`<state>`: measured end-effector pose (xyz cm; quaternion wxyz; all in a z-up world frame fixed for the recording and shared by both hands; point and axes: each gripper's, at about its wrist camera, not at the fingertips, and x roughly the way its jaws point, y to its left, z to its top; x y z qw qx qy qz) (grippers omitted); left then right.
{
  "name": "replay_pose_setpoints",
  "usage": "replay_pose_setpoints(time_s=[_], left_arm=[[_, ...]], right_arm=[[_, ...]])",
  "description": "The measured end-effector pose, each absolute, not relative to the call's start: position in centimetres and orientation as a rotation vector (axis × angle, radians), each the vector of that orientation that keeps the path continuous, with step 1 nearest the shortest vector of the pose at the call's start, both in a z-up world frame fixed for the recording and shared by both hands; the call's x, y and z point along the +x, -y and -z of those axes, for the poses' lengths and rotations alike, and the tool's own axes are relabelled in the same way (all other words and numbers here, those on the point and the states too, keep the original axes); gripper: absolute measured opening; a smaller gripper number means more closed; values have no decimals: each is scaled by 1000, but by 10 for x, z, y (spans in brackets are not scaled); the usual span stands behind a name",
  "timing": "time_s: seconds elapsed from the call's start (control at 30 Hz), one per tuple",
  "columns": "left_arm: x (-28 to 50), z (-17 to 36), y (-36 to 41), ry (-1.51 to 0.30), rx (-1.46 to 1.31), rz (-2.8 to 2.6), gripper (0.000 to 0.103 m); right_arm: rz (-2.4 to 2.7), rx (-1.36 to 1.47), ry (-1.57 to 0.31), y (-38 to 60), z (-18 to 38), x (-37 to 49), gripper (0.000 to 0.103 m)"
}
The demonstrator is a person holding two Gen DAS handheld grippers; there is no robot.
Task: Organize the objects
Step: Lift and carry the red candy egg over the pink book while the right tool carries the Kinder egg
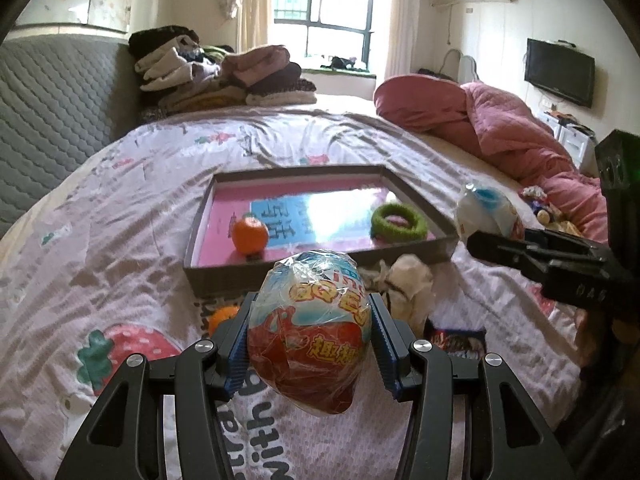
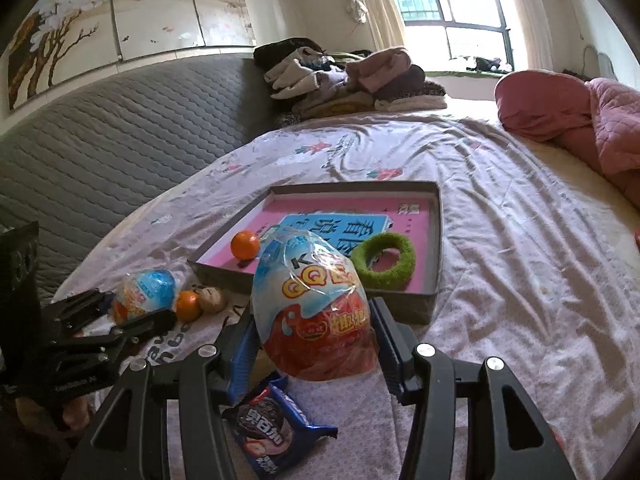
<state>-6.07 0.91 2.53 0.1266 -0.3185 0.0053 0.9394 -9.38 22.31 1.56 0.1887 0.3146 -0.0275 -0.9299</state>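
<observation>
Both claws level above the bed: left gripper [image 1: 310, 334] clamping one wrapped egg [image 1: 308, 332], right gripper [image 2: 314, 336] another [image 2: 312, 308].

left egg [image 1: 310, 332]: covers the near wall of the tray [image 1: 416, 178] at its middle and most of an orange [image 1: 221, 317] on the sheet behind the left finger.
snack pack [image 1: 456, 340]: only a dark corner shows past the right finger; its print is too small to read.
right gripper [image 1: 476, 242]: cut off by the right edge of the left view, and it hides the lower part of the right egg [image 1: 486, 212].
cookie pack [image 2: 276, 428]: its top end lies under the right gripper's left finger.
tray label [image 1: 288, 216]: washed out by glare, partly unreadable.
</observation>
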Motion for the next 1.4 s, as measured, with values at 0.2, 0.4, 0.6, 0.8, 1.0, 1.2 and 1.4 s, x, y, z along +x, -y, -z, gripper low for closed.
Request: replay_pose_setpoints(time_s=[0.2,0.4,0.6,0.8,1.0,1.2,1.4], left_arm=[[-63,-44,-11,-34,-860,-2756,54],[-73,-55,-15,-56,-824,-2758,54],[-86,-64,-17,-78,-795,-2765,54],[-99,-71,-16,-66,-778,-2770,54],[-115,-74,-18,-81,-773,-2773,54],[-130,-84,-13,-83,-738,-2798,54],[-143,-88,-9,-82,-719,-2808,54]], right_arm=[[2611,866,128,-227,-28,-100,53],[2669,809,56,-221,-44,-106,53],[2686,774,18,-217,-53,-112,53],[2695,769,16,-216,-57,-124,53],[2709,769,6,-216,-60,-135,53],[2728,747,4,-218,-66,-145,53],[2748,721,0,-222,-73,-156,53]])
